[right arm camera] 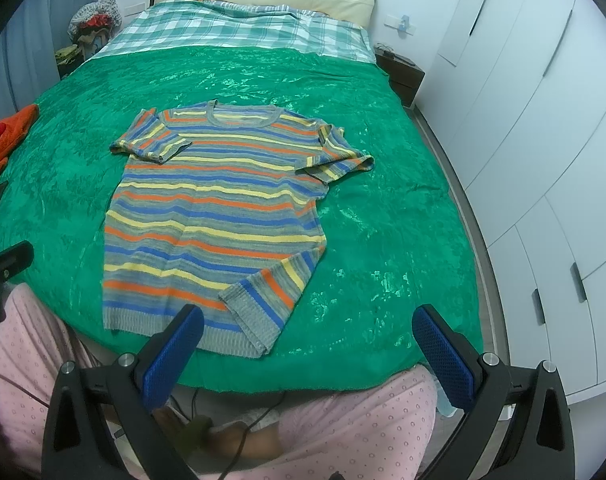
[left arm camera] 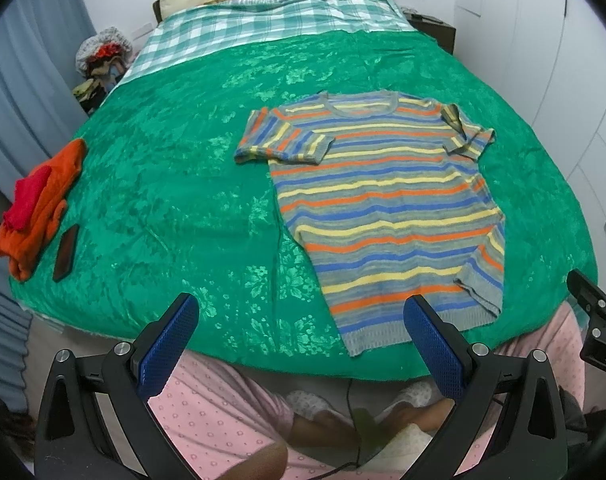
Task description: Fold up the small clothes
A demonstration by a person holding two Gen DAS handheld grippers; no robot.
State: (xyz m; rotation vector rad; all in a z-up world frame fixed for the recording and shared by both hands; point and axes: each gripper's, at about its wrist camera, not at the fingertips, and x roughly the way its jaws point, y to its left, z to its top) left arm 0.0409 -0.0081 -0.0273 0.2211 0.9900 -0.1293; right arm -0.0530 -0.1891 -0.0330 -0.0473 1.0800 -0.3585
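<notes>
A striped knit top (left arm camera: 387, 200) lies flat on the green bedspread (left arm camera: 175, 184) at twelve o'clock of both empty, wide-apart claws (left arm camera: 301, 344) (right arm camera: 309, 356), its curled hem corner liable to bunch any fold.

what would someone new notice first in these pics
The striped sweater stands out first, spread flat on the shiny green bedspread near the bed's foot, one bottom corner flipped over. Next, the orange clothes piled at the left edge with a dark phone beside them. Both the left gripper and right gripper hover over the bed's near edge, jaws wide open, holding nothing.
</notes>
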